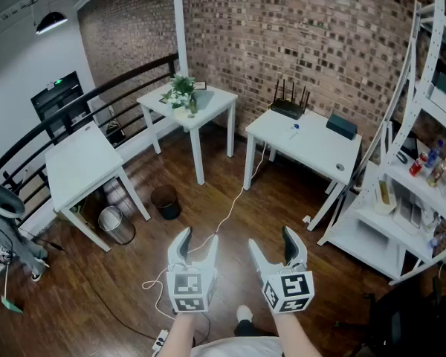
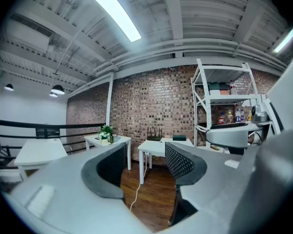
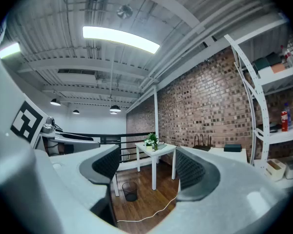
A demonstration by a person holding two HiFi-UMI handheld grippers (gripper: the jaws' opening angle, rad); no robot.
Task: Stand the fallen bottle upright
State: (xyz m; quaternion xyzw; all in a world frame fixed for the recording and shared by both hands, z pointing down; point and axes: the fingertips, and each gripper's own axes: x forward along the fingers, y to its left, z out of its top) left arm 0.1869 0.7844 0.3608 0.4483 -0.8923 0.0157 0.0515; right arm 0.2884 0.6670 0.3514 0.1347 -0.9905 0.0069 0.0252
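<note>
Low centre: left gripper [image 1: 198, 236] and right gripper [image 1: 272, 238], jaws spread, empty. On white table [image 1: 320, 155] right of centre: small lying item [image 1: 293, 132], perhaps the bottle. Left of centre on floor [image 1: 282, 214]: dark bin [image 1: 166, 201], contents unseen.

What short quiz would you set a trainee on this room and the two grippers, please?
1. True or false: the left gripper is shut on something.
2. Which white table bears the potted plant? A: the left one. B: the middle one. C: the right one.
3. Fill in: the right gripper has its jaws ____, with nothing between them.

Key:
1. False. Its jaws stand apart and empty.
2. B.
3. Open.
</note>
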